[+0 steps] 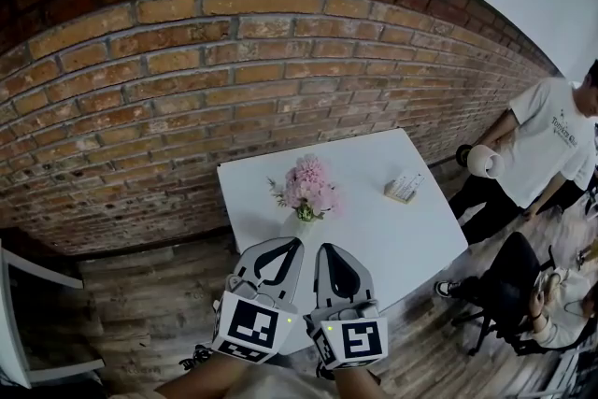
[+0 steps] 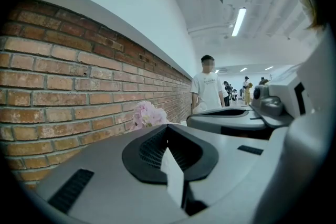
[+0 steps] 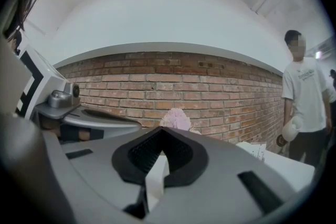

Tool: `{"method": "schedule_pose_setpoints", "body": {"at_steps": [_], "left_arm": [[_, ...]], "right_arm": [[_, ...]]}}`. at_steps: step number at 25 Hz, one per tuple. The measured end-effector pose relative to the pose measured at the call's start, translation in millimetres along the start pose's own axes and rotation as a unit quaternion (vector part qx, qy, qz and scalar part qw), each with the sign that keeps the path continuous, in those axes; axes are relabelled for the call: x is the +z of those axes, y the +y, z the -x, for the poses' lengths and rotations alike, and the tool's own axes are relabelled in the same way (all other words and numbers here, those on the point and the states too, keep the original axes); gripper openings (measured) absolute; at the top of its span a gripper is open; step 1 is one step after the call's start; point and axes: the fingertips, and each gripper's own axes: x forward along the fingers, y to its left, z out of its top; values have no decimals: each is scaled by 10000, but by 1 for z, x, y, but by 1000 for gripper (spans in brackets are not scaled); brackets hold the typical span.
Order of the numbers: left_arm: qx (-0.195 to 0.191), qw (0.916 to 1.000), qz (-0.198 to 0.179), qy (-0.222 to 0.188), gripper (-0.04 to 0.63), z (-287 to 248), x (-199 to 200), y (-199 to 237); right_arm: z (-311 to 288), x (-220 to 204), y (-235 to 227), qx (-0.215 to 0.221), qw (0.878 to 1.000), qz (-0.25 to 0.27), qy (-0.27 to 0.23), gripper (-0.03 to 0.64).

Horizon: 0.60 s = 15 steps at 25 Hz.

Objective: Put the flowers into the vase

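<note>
From the head view, the pink flowers point(image 1: 308, 184) already stand in a small vase point(image 1: 306, 213) near the middle of the white table point(image 1: 411, 238), and no loose stem shows on the tabletop. A small box point(image 1: 404, 188) sits well apart from them toward the right edge. The left gripper point(image 1: 283, 249) and right gripper point(image 1: 336, 255) hover side by side off the table's near edge, both closed and holding nothing. The task looks done, so the sensible thing is to keep both tools level and clear of the vase, which looks light and easy to tip. Any further stem would need the jaws opened first. The left gripper view shows its jaws pressed together with nothing between them. The pink blooms are ahead against the brick wall point(image 2: 79, 86), and a person in a white T-shirt point(image 2: 208, 87) stands further off. The right gripper view likewise shows its jaws together and empty, pointing toward the blooms. Print on the T-shirt and the box is too small to read, and the marker cubes carry only black-and-white squares.
</note>
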Motion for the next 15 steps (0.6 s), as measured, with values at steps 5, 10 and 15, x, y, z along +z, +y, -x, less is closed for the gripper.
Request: {"method": "schedule_pose_setpoints", "body": {"at_steps": [5, 10, 15], "left_arm": [[-61, 10000, 9, 23, 8, 0, -3, -1], [-134, 9999, 39, 24, 8, -1, -4, -4], [-246, 9997, 23, 30, 8, 2, -5, -7]], "right_arm": [[2, -5, 2, -84, 9999, -104, 78, 6], [5, -4, 2, -123, 9999, -51, 70, 6], [8, -1, 5, -209, 9998, -33, 16, 6]]}}
